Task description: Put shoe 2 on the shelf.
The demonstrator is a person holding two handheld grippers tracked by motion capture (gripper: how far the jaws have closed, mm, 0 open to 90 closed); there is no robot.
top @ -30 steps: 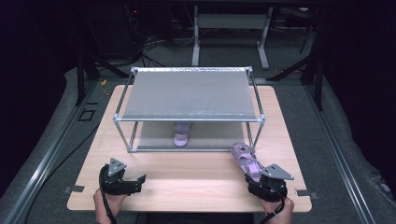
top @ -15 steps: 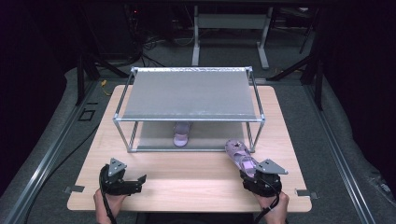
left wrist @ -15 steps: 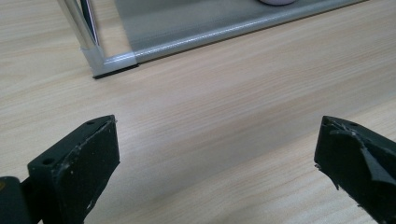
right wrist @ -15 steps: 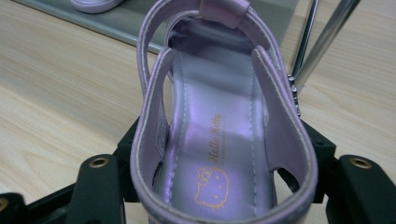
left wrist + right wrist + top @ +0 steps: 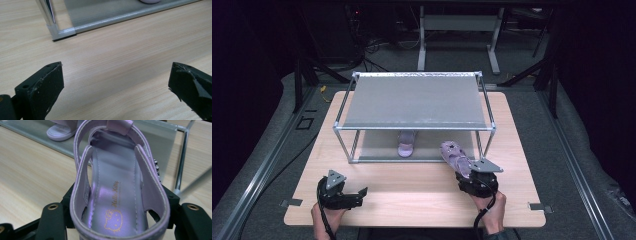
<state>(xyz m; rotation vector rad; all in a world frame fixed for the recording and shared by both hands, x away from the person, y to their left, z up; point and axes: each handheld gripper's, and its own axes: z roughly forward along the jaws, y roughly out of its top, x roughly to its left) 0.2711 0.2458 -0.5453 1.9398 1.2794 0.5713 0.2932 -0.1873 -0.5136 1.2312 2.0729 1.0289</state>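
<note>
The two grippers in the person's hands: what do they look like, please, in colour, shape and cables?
Both are black. The left gripper and the right gripper each carry a grey three-cornered plate on top, and a black cable trails from each toward the person. In the left gripper view the jaws are thick black blocks with scuffed, chipped edges and a small screw hole. In the right gripper view the black body shows brass-coloured screw holes.

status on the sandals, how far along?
Done: one purple sandal already sits on the rack's lower shelf. In hand: the right gripper clamps the second sandal at the rack's front edge. Left: set it beside the first. Left gripper open, idle.
</note>
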